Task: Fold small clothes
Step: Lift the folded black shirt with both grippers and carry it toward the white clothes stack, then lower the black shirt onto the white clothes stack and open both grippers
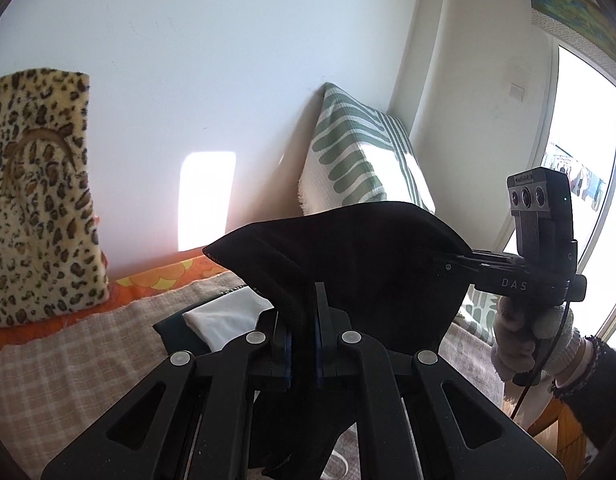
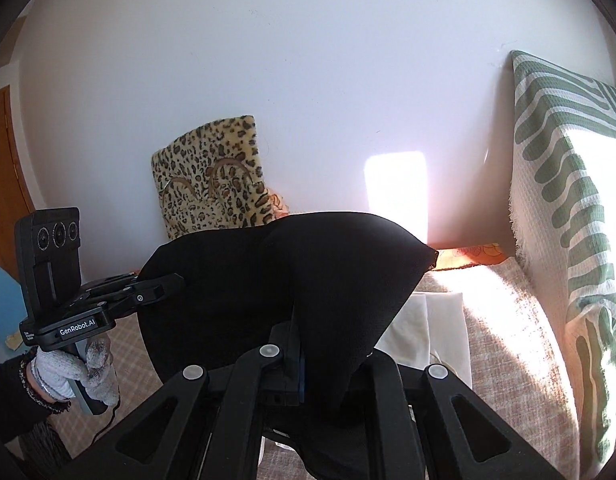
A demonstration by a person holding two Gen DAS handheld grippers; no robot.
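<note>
A small black garment hangs in the air between both grippers, above the bed. My left gripper is shut on one edge of it. My right gripper is shut on the opposite edge; the cloth drapes over its fingers. In the left wrist view the right gripper pinches the cloth from the right. In the right wrist view the left gripper pinches it from the left. A folded white cloth lies on a dark folded piece on the bed below; it also shows in the right wrist view.
A checked beige blanket covers the bed against a white wall. A leopard-print cushion leans on the wall at left, a green-striped pillow at right. A bright window is at far right.
</note>
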